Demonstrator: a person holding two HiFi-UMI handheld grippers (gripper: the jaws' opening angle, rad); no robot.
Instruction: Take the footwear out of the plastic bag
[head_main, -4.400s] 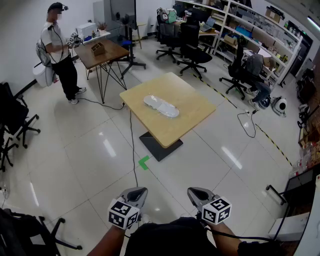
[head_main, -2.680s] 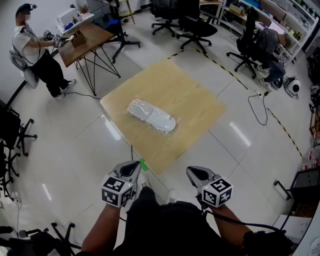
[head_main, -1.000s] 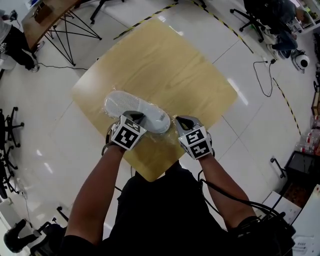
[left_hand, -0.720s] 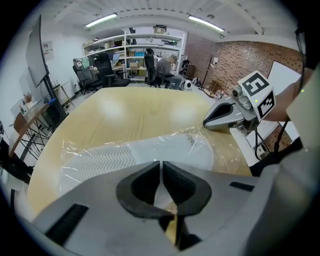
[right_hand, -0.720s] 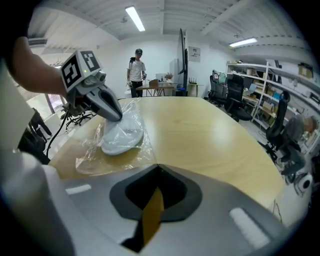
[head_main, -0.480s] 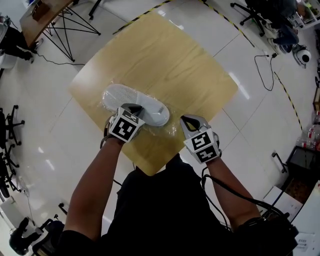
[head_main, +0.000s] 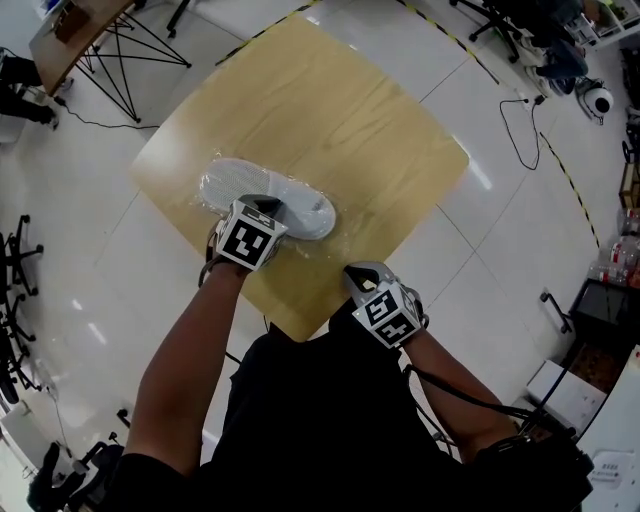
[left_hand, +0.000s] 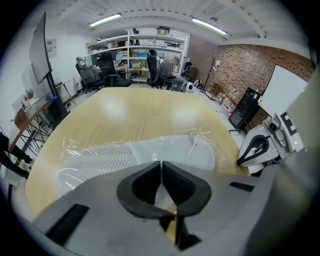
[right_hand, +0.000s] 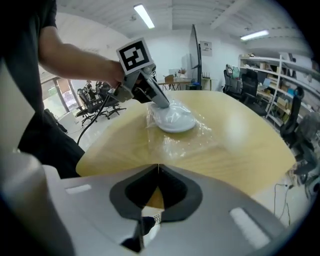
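A white shoe (head_main: 305, 203) lies sealed in a clear plastic bag (head_main: 338, 236) on the square wooden table (head_main: 330, 110), near its front left edge. My left gripper (head_main: 268, 206) rests its tips on top of the bagged shoe (left_hand: 170, 150); its jaws are closing and stand nearly together, with a fold of film seemingly pinched between them. The right gripper view shows that left gripper (right_hand: 164, 104) pressing onto the shoe (right_hand: 175, 120). My right gripper (head_main: 358, 270) is shut and empty at the table's near corner, a short way back from the bag's loose end.
Glossy white floor surrounds the table. A second wooden table (head_main: 70, 30) on black legs stands far left, office chairs (head_main: 520, 25) at top right. A cable (head_main: 520, 120) and a yellow-black tape line (head_main: 455, 45) cross the floor on the right.
My right gripper has drawn back from the bag's loose end toward the table's near corner. The left gripper has stayed on the shoe. The head view has shifted slightly.
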